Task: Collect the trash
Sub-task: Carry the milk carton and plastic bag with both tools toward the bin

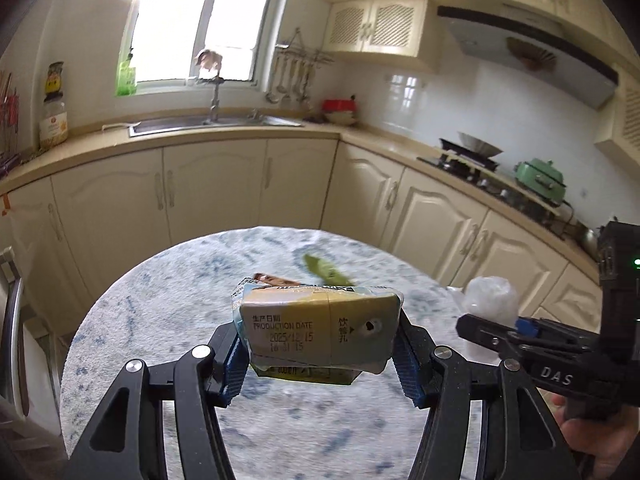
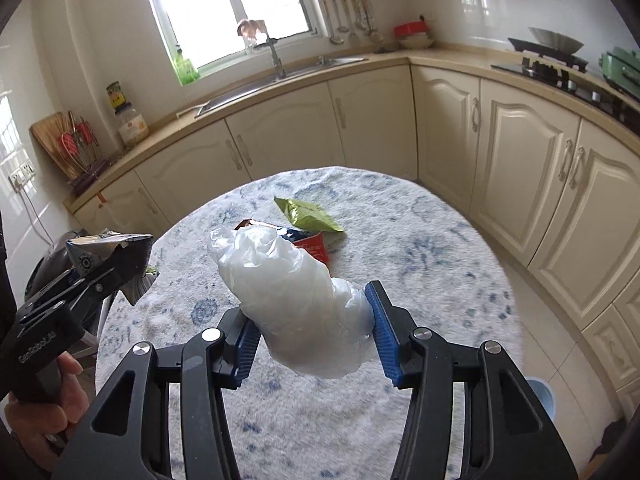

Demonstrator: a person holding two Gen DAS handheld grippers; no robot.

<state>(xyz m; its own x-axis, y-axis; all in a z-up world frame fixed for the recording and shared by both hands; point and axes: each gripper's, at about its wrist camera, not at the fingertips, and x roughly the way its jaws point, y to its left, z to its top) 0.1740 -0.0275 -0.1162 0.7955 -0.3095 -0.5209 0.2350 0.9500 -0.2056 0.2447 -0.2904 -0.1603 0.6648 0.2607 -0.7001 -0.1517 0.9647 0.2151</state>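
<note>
Gripping carton point(image 1: 320, 328) in left jaws | right jaws clamp bag point(image 2: 304, 300) | above table point(image 2: 440, 272)

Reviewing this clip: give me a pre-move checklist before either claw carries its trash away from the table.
1. Left claw shut on the crushed beige drink carton: ok.
2. Right claw shut on the crumpled clear plastic bag: ok.
3. Both loads lifted off the round blue-speckled white tablecloth: ok.
4. Table free of trash: not ok; green foil packet and red wrapper remain.
5. Claws apart from each other: ok.
6. Bin location: cannot tell; none clearly visible.
</note>
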